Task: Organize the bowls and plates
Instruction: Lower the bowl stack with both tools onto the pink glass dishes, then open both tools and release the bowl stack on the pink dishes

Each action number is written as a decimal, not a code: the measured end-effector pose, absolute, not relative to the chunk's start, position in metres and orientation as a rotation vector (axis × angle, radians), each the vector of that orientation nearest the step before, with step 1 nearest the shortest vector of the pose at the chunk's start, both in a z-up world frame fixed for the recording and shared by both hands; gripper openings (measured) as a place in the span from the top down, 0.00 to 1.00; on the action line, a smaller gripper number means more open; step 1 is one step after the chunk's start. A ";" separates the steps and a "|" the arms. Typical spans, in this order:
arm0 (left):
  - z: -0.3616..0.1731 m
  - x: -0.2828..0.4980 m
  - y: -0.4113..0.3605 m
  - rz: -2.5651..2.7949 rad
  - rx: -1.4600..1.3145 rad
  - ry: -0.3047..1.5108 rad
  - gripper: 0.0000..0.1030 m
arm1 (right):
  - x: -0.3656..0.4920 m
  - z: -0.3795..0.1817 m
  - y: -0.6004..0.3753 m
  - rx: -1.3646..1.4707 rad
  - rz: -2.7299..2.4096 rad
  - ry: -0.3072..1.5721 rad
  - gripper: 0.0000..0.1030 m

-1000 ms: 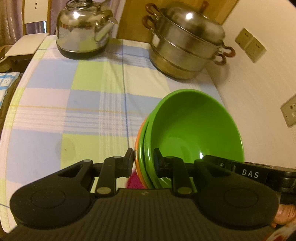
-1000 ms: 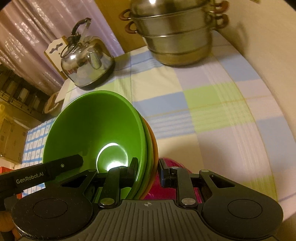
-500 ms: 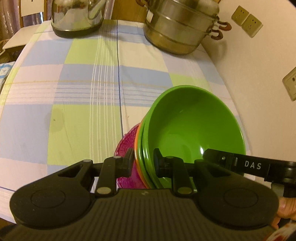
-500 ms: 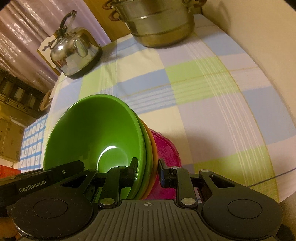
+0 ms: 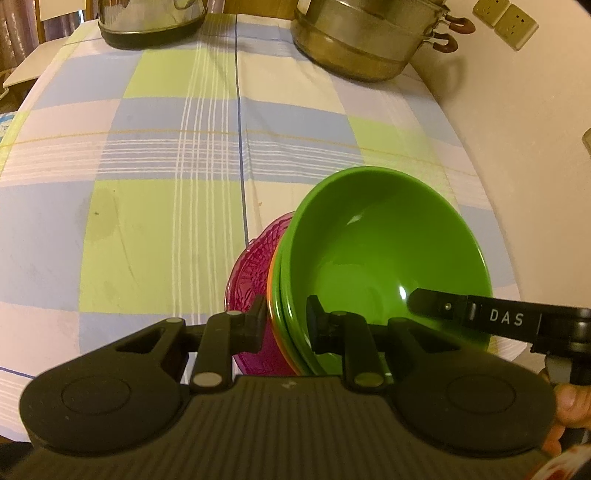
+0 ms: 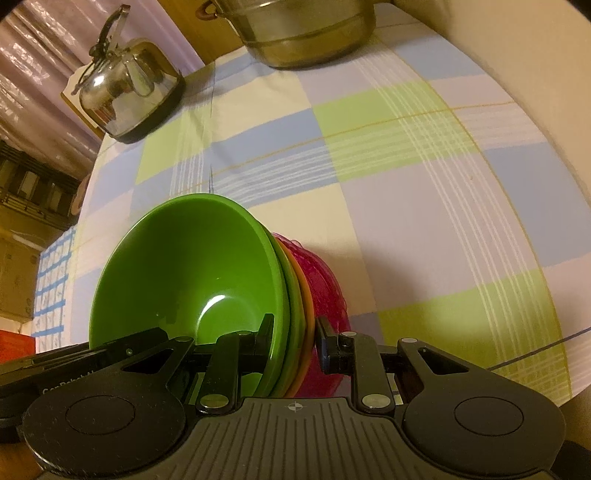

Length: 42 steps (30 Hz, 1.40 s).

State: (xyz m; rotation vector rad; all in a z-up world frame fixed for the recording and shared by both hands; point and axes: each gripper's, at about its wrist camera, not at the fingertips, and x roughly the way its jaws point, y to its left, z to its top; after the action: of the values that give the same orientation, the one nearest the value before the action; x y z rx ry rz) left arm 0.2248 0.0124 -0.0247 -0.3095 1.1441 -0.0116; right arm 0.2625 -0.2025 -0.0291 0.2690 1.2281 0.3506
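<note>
A nested stack of bowls is held between both grippers above the near edge of the checked tablecloth [image 5: 155, 229]: a green bowl [image 5: 384, 258] on top, another green and an orange rim under it, and a magenta patterned glass bowl [image 5: 251, 273] at the bottom. My left gripper [image 5: 286, 317] is shut on the stack's left rim. My right gripper [image 6: 293, 334] is shut on the opposite rim, with the green bowl [image 6: 184, 280] and the magenta bowl [image 6: 325, 295] showing there. The right gripper's arm crosses the left wrist view.
A steel kettle [image 6: 125, 92] stands at the table's far left and a stacked steel steamer pot [image 5: 369, 37] at the far right, next to the wall with sockets [image 5: 506, 18]. A chair stands behind the kettle.
Both grippers have drawn the bowl stack back toward the table's near edge. The kettle and pot now sit higher and farther off in view. The magenta bowl has come into sight.
</note>
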 end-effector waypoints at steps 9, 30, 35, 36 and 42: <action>-0.031 0.225 0.013 -0.005 -0.306 1.147 0.81 | 0.264 -0.036 -0.197 0.253 0.361 1.232 0.78; -0.029 0.220 0.018 0.006 -0.358 1.108 0.76 | 0.264 -0.039 -0.200 0.276 0.397 1.221 0.68; -0.020 0.217 0.018 0.008 -0.345 1.067 0.65 | 0.260 -0.034 -0.203 0.277 0.389 1.178 0.29; -0.019 0.217 0.019 0.010 -0.341 1.062 0.65 | 0.259 -0.033 -0.203 0.278 0.394 1.169 0.29; -0.011 0.211 0.019 0.020 -0.329 1.030 0.43 | 0.257 -0.027 -0.207 0.282 0.395 1.152 0.27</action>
State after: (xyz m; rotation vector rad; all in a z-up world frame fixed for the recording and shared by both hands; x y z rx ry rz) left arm 0.2107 0.0190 -0.0109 -0.3290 1.0304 0.0201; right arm 0.2567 -0.2072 -0.0266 0.2817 1.1524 0.3946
